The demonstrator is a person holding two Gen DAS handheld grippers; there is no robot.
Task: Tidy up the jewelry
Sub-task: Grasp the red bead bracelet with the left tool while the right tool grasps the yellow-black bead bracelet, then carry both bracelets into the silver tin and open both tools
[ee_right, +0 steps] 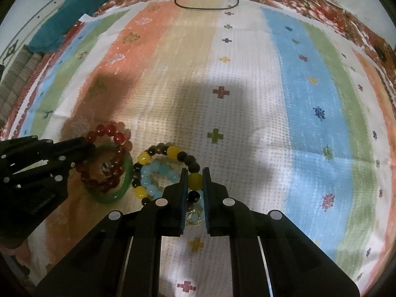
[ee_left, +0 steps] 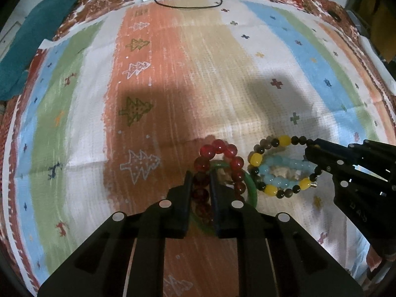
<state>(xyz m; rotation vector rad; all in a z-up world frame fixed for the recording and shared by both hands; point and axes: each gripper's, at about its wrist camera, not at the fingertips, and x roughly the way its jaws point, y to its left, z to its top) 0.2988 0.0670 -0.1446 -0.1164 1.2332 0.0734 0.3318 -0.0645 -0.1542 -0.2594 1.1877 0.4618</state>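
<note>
1. Bracelets are lying in a tight cluster on a striped cloth printed with small crosses and tree shapes.
2. The left gripper is pointing steeply down, its tongs pinching the near side of the red bead bracelet; dark red beads are sitting squeezed between the two black fingers.
3. The red bead bracelet is lying over a green bangle, which is showing as an arc at its right and near edges.
4. The right gripper is likewise pointing steeply down, its tongs pinching the yellow-and-dark bead bracelet; a yellow bead and a dark bead are sitting between the fingers.
5. A pale blue bead bracelet is lying inside the ring of the yellow-and-dark one, touching it.
6. The two groups are sitting just beside each other, the green bangle next to the yellow-and-dark beads.
7. In the left wrist view the right gripper is reaching in from the right edge, its tips meeting the far right side of the yellow-and-dark bracelet.
8. A black cable is looping at the far edge of the cloth, and a teal fabric is lying at the far left corner, both well apart from the jewelry.
</note>
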